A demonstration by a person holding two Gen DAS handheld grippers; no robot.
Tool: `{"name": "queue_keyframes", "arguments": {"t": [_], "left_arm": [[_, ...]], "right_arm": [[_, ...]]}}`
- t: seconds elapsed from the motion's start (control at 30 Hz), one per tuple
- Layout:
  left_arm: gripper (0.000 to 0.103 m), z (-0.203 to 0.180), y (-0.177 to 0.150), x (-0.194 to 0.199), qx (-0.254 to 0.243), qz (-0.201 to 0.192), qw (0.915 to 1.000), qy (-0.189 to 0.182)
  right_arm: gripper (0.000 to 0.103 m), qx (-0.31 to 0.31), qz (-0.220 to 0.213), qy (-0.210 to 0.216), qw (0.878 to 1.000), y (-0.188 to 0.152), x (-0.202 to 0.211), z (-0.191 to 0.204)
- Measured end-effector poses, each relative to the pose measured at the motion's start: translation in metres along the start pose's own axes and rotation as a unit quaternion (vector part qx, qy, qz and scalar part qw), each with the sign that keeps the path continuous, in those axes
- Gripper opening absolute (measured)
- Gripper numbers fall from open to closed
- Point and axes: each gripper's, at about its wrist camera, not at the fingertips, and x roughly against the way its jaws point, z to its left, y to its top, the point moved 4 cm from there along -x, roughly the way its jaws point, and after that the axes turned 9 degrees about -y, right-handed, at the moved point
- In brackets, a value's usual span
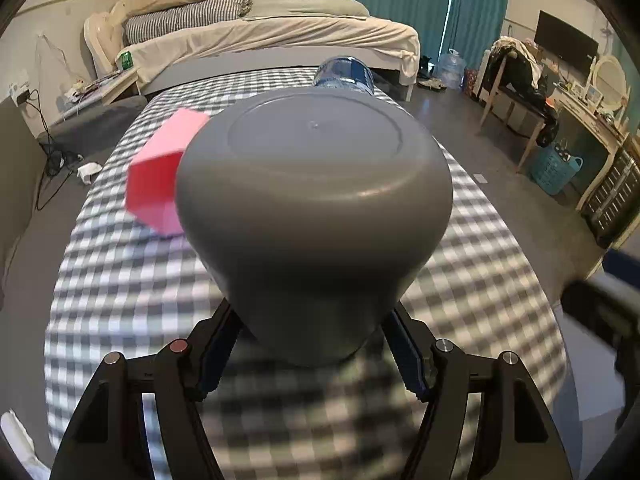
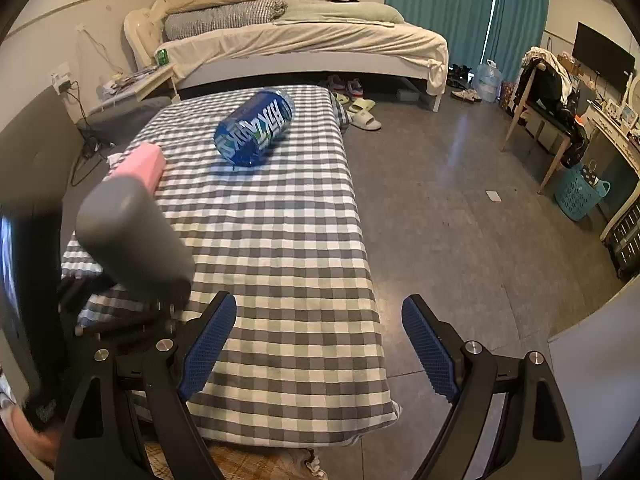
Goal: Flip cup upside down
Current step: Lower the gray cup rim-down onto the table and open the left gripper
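My left gripper (image 1: 312,344) is shut on a grey cup (image 1: 314,208). It holds the cup above the checked tablecloth (image 1: 120,300), with the cup's flat bottom facing the camera. In the right wrist view the grey cup (image 2: 132,236) is at the left, tilted, held over the table's left side. My right gripper (image 2: 318,340) is open and empty above the table's near right edge.
A pink box (image 1: 158,176) lies on the cloth just left of the cup; it also shows in the right wrist view (image 2: 140,166). A blue can (image 2: 254,132) lies on its side at the table's far end. Bed, chair and floor lie beyond.
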Motion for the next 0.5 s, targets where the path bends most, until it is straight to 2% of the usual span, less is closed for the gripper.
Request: {"name": "queue_keyframes", "arguments": {"t": [0.2,0.23,0.33,0.5], "left_arm": [[0.072,0.001,0.006,-0.006,-0.007,-0.011,0.9999,0.001],[0.074,0.002,0.004,-0.004,-0.004,-0.012,0.9999,-0.003],[0.090,0.003,0.003,0.004,0.007,-0.015,0.9996,-0.021],[0.092,0.006,-0.006,0.028,0.006,-0.020,0.9997,-0.012]], "right_arm": [[0.085,0.000,0.014,-0.007,1.000,-0.002,-0.014,-0.003],[0.085,-0.001,0.015,-0.007,1.000,-0.002,-0.015,-0.003],[0.085,-0.003,0.015,-0.006,1.000,0.001,-0.015,-0.004],[0.085,-0.004,0.001,0.000,1.000,0.003,0.000,-0.002]]}}
